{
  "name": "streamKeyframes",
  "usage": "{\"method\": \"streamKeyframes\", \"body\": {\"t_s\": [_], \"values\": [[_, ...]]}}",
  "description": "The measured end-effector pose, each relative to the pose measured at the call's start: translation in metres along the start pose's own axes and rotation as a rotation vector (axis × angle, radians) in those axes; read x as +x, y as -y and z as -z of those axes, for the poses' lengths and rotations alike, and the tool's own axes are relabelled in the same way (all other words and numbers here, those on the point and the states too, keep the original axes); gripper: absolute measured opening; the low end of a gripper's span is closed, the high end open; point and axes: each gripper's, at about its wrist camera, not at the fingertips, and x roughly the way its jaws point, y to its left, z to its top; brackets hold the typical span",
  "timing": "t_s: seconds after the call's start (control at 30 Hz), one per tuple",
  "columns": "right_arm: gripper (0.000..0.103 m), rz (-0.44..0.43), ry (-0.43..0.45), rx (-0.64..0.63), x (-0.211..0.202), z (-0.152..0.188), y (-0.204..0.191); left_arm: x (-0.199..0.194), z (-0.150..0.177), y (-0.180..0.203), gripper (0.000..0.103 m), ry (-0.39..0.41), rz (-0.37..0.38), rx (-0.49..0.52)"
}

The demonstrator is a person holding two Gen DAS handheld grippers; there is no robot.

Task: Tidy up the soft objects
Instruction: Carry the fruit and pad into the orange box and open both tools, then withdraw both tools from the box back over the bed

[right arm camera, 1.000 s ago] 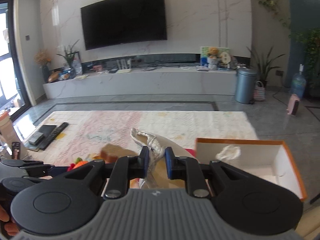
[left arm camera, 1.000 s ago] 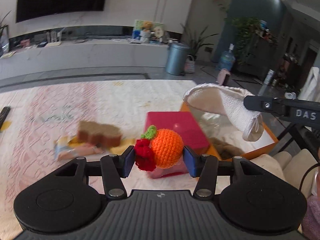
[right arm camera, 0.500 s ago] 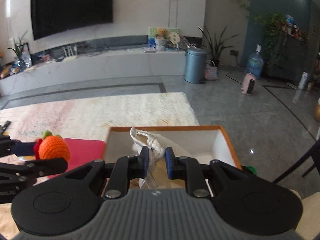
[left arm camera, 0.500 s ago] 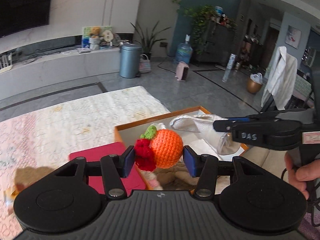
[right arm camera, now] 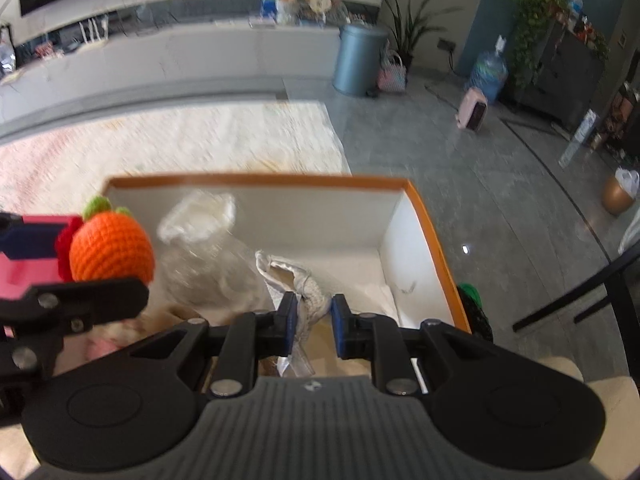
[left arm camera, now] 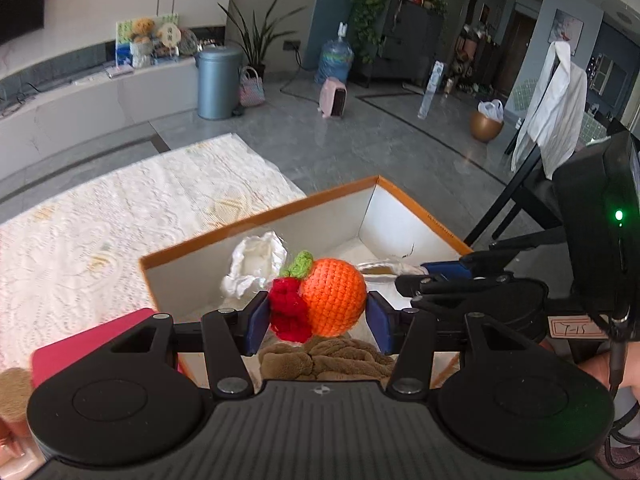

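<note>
box: orange-rimmed box [left arm camera: 420, 208], open top, directly under both claws; long axis about 10-to-4 in left wrist view
left claw: left claw [left arm camera: 318, 312] fairly wide, both pads pressed on crochet orange [left arm camera: 332, 296], red and green trim at 9 o'clock side
orange position: hanging over box's near half, above brown plush [left arm camera: 320, 356] already inside
right claw: right claw [right arm camera: 314, 320] nearly closed, pinching white cloth glove [right arm camera: 296, 276]; glove trails to 11 o'clock from the pads
glove position: over box interior, right-hand half; clear plastic bag [right arm camera: 208, 256] at 10 o'clock of it
key relation: both loads inside the rim outline; drop direction is straight down, 6 o'clock
nearer claw: right claw looks deeper in the box; likely releases first
risk: claws side by side, near each other; orange could roll onto red box lid [left arm camera: 80, 340] at 8 o'clock
</note>
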Motion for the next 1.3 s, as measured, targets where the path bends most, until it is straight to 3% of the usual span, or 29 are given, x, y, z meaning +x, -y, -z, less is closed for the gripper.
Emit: {"method": "streamKeyframes", "body": {"t_s": [0.33, 0.43, 0.5, 0.67, 0.77, 0.93, 1.23, 1.3], "values": [[0.025, -0.014, -0.12, -0.026, 0.039, 0.011, 0.005, 0.038, 0.008, 0.002, 0.059, -0.097, -0.062, 0.049], [0.031, -0.016, -0.12, -0.027, 0.038, 0.012, 0.002, 0.044, 0.01, 0.002, 0.059, -0.126, -0.099, 0.067], [0.042, -0.013, -0.105, -0.037, 0.036, 0.011, 0.0, 0.046, 0.011, 0.001, 0.059, -0.142, -0.112, 0.067], [0.05, -0.009, -0.085, -0.072, 0.028, 0.01, -0.006, 0.044, 0.015, -0.003, 0.06, -0.148, -0.123, 0.051], [0.053, -0.007, -0.082, -0.074, 0.024, 0.011, -0.006, 0.043, 0.015, -0.004, 0.066, -0.149, -0.11, 0.046], [0.059, 0.009, -0.072, -0.081, 0.019, 0.011, -0.007, 0.033, 0.015, -0.004, 0.078, -0.119, -0.098, 0.027], [0.06, 0.012, -0.019, -0.058, -0.006, 0.012, -0.008, -0.006, 0.013, -0.006, 0.077, -0.028, -0.078, -0.045], [0.067, 0.011, 0.013, -0.042, -0.017, 0.013, -0.009, -0.019, 0.014, -0.008, 0.076, 0.002, -0.082, -0.063]]}}
